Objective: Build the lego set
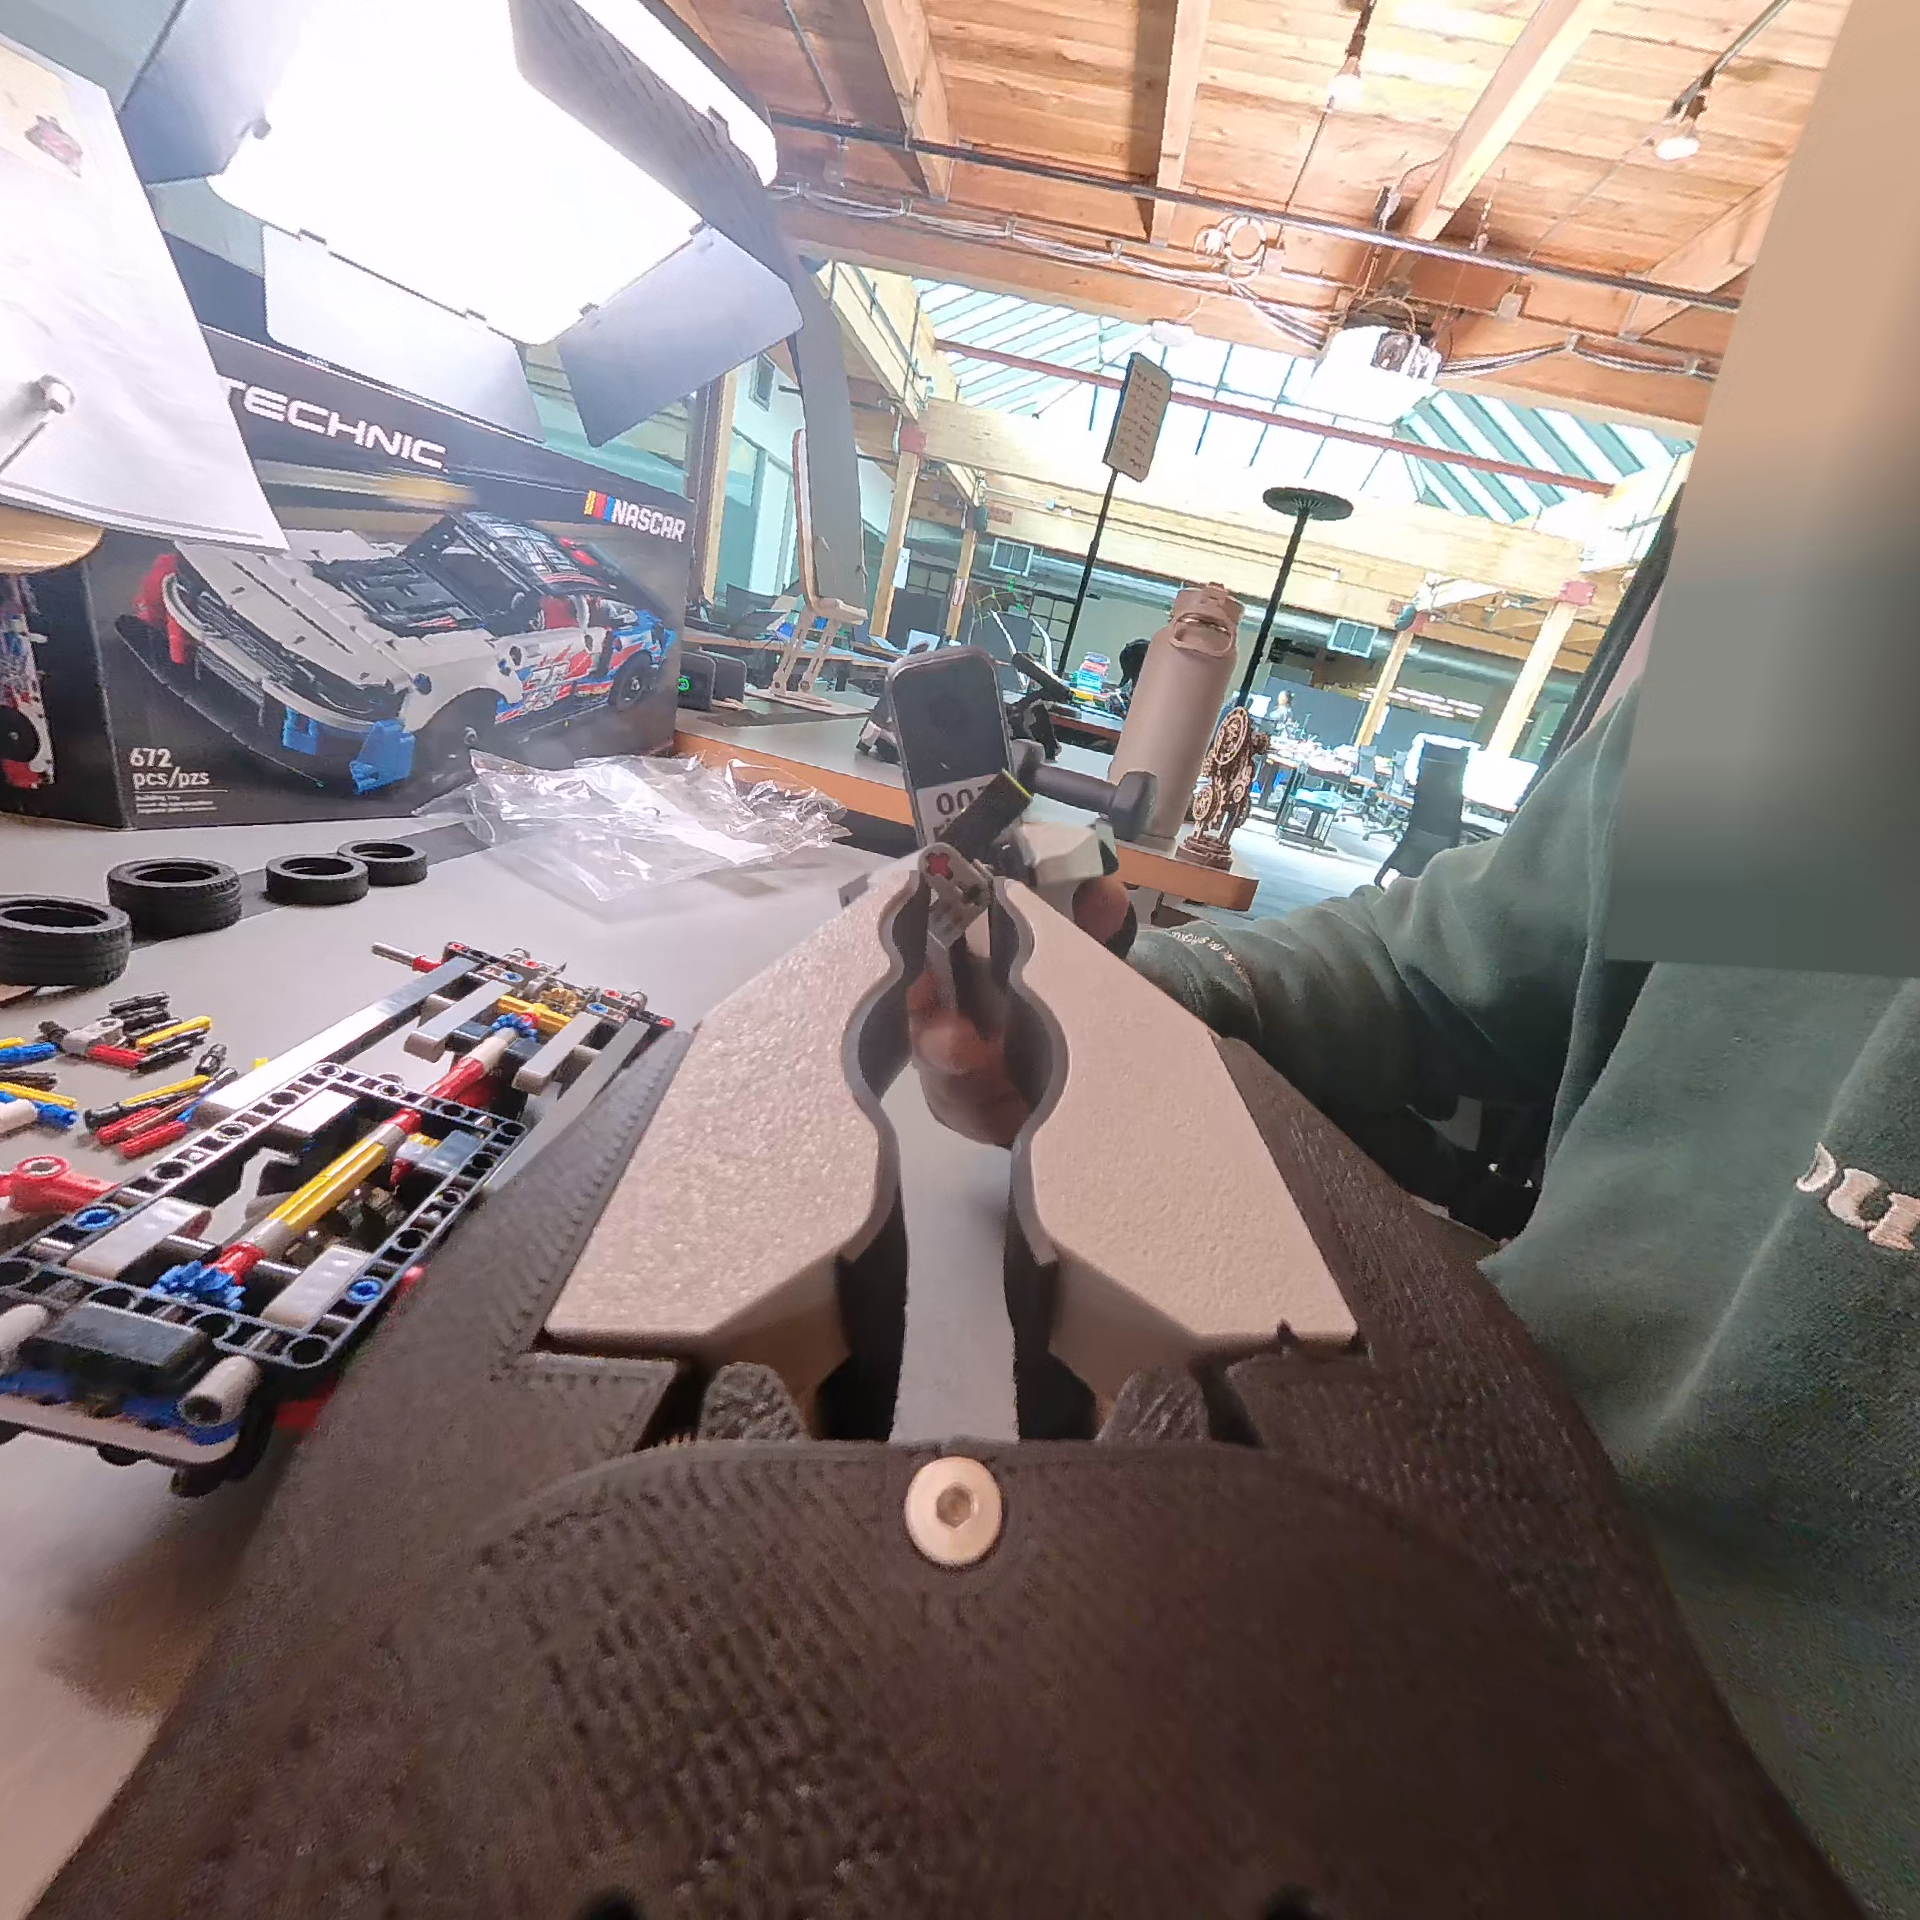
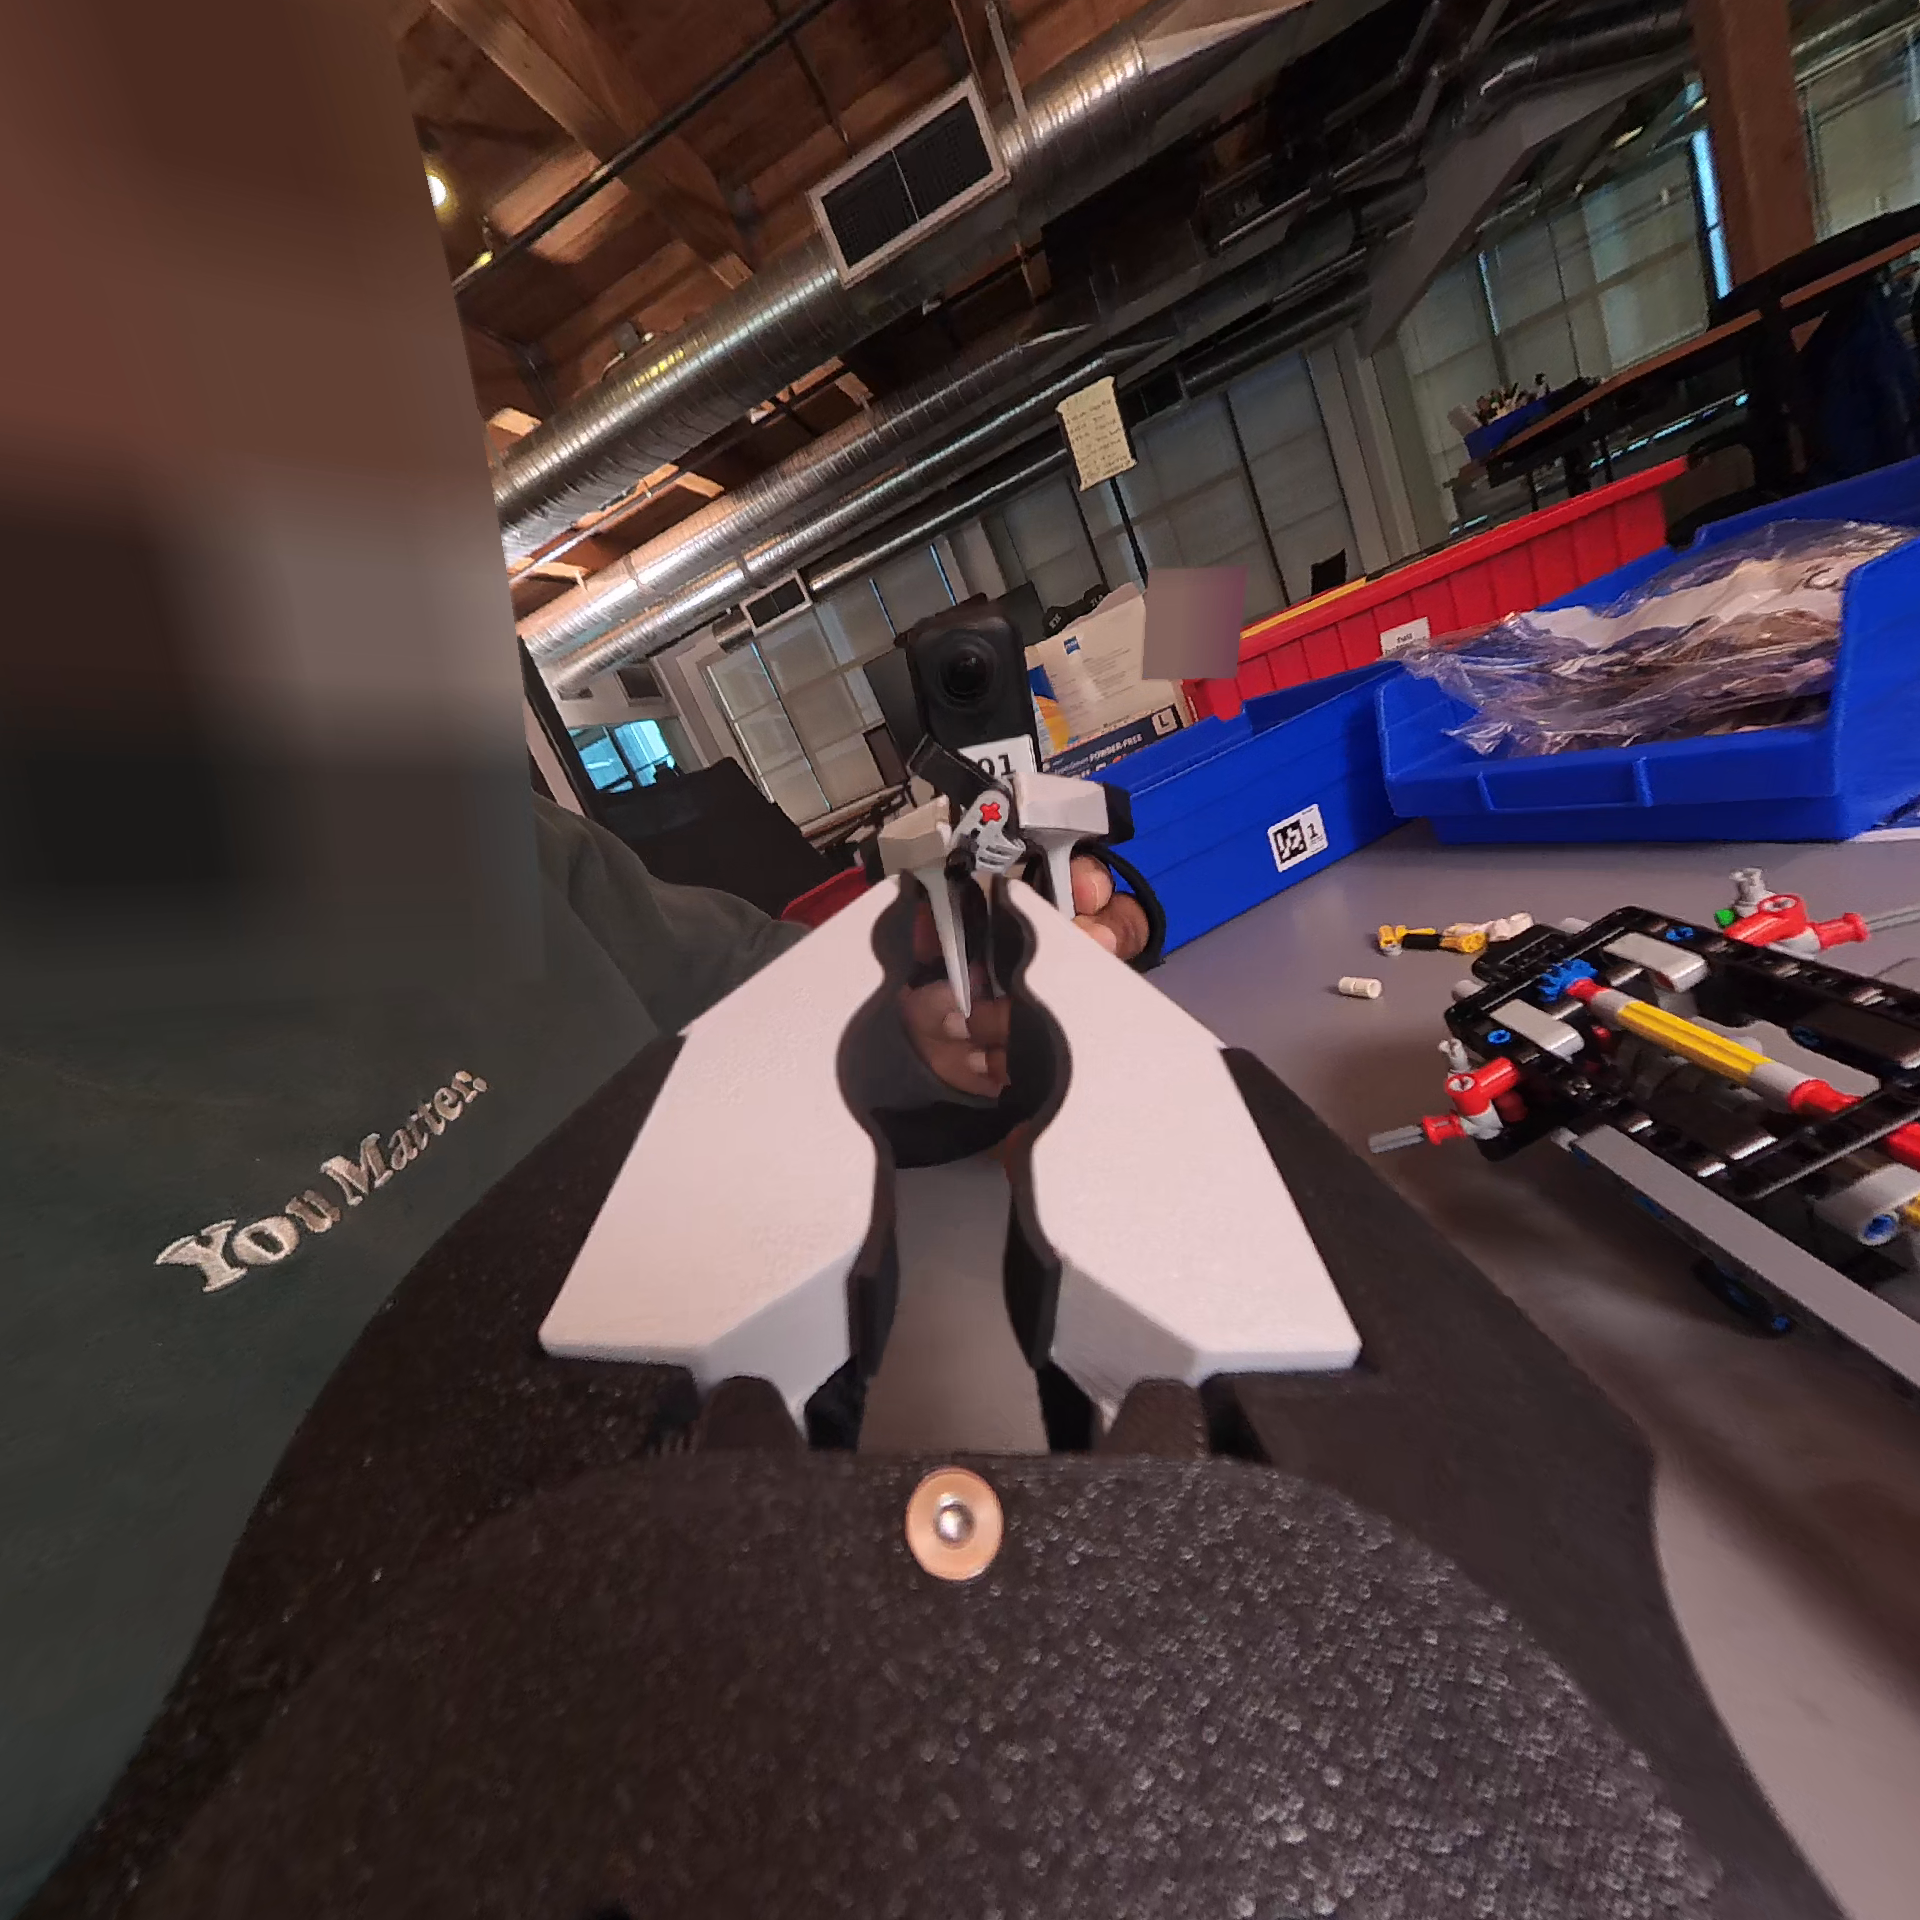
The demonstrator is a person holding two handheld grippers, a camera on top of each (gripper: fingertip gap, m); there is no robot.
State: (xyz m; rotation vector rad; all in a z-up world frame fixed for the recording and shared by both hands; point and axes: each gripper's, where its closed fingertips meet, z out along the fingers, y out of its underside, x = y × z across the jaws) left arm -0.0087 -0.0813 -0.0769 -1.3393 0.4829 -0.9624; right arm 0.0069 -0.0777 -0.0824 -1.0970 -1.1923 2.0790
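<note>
in the left wrist view, the left gripper point(image 1: 956, 894) is raised off the surface point(image 1: 312, 935) with its tips brought together on a small grey piece point(image 1: 954, 902) with a red cross-shaped hole, held upright and just beyond the tips. directly opposite, the right gripper point(image 1: 1023, 831) is seen nose to nose with it, nearly touching the same piece. in the right wrist view, the right gripper point(image 2: 971, 904) shows its tips close together, but whether they are clamped on anything cannot be told; the grey piece point(image 2: 989, 826) is seen straight ahead of them, pinched between the thin fingers of the left gripper point(image 2: 987, 862). the coming move is judged to turn on this alignment: the piece lies dead ahead of both grippers, between them, its long axis roughly vertical, the cross hole facing sideways across the line of approach. farther off, the chassis point(image 1: 270, 1164) rests flat on the surface to the left gripper's left, its long axis running away from the person; in the right wrist view the chassis point(image 2: 1704, 1049) lies to the right, well apart from the tips. loose pins point(image 1: 114, 1049) and tyres point(image 1: 177, 894) lie beyond, then the box point(image 1: 364, 644).
</note>
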